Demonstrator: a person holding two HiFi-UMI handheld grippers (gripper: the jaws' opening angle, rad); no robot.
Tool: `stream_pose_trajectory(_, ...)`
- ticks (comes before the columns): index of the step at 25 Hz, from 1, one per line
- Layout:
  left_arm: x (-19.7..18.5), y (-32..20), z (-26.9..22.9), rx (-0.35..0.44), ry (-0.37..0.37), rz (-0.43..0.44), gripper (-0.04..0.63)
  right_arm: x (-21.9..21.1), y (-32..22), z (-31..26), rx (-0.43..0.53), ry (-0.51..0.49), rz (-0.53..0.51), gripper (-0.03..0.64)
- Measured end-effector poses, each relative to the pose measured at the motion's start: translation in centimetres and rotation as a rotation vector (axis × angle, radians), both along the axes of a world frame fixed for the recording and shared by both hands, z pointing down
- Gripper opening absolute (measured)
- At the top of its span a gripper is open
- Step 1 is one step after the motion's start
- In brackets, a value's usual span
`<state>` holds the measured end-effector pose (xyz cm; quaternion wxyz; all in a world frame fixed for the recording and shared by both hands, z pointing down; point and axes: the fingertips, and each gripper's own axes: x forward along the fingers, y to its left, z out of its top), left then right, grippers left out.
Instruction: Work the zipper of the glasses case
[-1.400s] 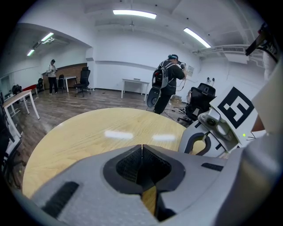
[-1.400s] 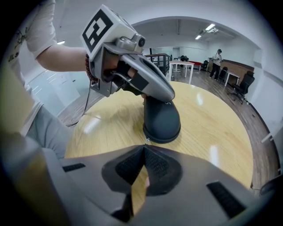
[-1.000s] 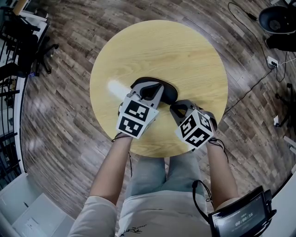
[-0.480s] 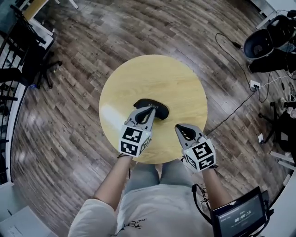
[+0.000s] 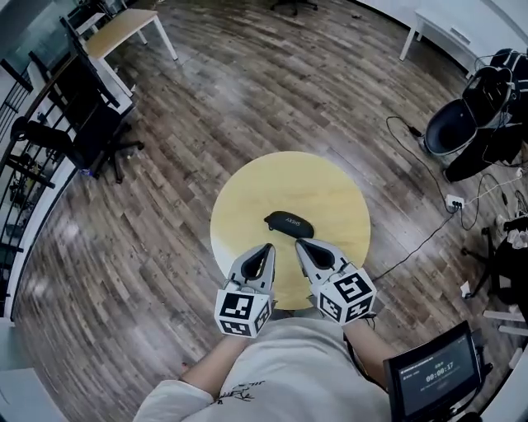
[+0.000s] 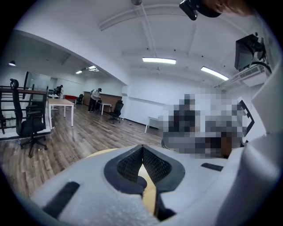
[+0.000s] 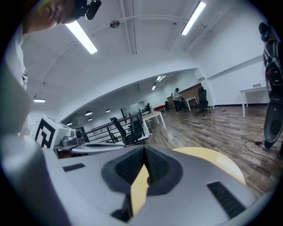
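The black glasses case (image 5: 289, 223) lies by itself near the middle of the round yellow table (image 5: 330, 189), zipped shut as far as I can see. Both grippers are held over the table's near edge, short of the case and not touching it. My left gripper (image 5: 267, 248) is shut with nothing in it; its jaw tips meet in the left gripper view (image 6: 142, 149). My right gripper (image 5: 299, 244) is likewise shut and empty, tips together in the right gripper view (image 7: 144, 151). Both gripper views look out over the table into the room; neither shows the case.
Wood floor surrounds the small table. Black office chairs (image 5: 91, 124) and a pale desk (image 5: 124, 25) stand at the far left. A dark chair and bags (image 5: 470, 115) sit at the right, with a cable (image 5: 421, 235) across the floor. A screen (image 5: 429, 371) hangs at bottom right.
Both grippers have drawn back from the case toward the table's near edge; the left one was over the case before. The head view has pulled up and away, so the table looks smaller.
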<state>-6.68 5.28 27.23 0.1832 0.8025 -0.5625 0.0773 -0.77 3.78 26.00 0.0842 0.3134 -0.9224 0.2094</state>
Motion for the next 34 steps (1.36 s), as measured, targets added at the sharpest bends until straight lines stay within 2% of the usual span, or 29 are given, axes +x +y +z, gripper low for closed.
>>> stream_pose_trajectory(3, -0.6, 0.6, -0.6, 0.012, 0.018, -0.042, 0.006, -0.8, 0.4, -0.8, 0.014, -0.003, 0.007, 0.000)
stream_pose_trajectory(7, -0.8, 0.5, -1.1, 0.011, 0.025, -0.050, 0.006, -1.4, 1.0, -1.3, 0.013, -0.013, 0.010, 0.000)
stream_pose_trajectory(13, -0.3, -0.1, -1.5, 0.017, 0.025, -0.056, 0.006, -1.2, 1.1, -1.0, 0.018, 0.070, 0.000, 0.000)
stream_pose_trajectory(21, 0.2, -0.3, -0.5, -0.015, 0.028, -0.045, 0.006, 0.2, 0.1, 0.3, -0.048, 0.050, 0.052, 0.000)
stream_pose_trajectory(34, 0.0, -0.9, -0.5, -0.016, 0.027, -0.041, 0.006, 0.0, -0.2, 0.1, -0.036, 0.049, 0.049, 0.000)
